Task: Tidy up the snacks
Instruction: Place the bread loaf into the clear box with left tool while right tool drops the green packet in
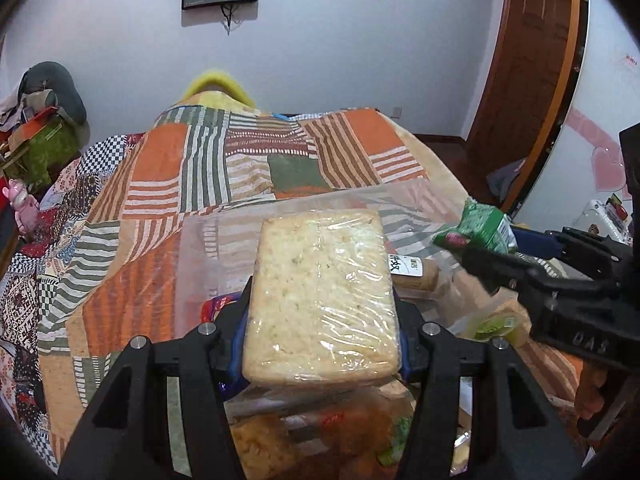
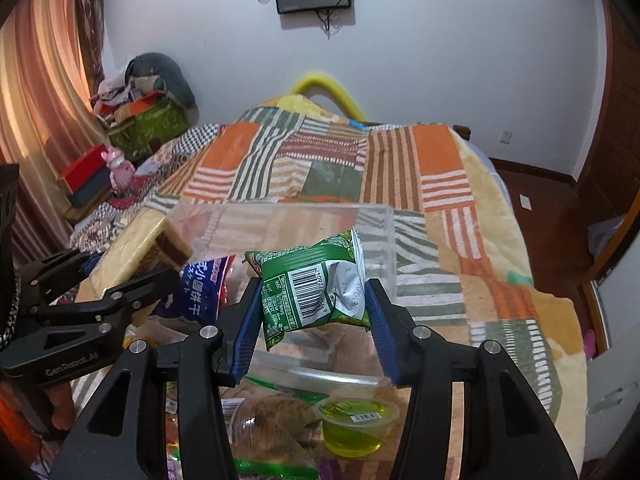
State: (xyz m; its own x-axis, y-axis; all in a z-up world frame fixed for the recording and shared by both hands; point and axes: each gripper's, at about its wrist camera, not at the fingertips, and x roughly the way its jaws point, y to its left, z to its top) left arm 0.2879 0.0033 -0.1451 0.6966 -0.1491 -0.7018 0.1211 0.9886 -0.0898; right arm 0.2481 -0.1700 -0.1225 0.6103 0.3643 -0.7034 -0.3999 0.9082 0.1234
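Observation:
My left gripper [image 1: 322, 316] is shut on a plastic-wrapped pale cake slab [image 1: 322, 292] and holds it above the bed; the slab also shows in the right wrist view [image 2: 132, 248]. My right gripper [image 2: 312, 300] is shut on a small green snack packet [image 2: 316, 284], held above a clear plastic box [image 2: 376, 216]. The right gripper [image 1: 516, 276] and its green packet [image 1: 480, 230] show at the right of the left wrist view. The clear box [image 1: 224, 236] lies on the patchwork blanket ahead of the slab.
Loose snacks lie below the grippers: a green jelly cup [image 2: 356, 424], a blue packet [image 2: 204, 284], an orange packet [image 1: 320, 432] and a labelled biscuit pack [image 1: 416, 272]. The patchwork blanket [image 2: 460, 208] covers the bed. Boxes and clothes [image 2: 140, 120] pile at the left.

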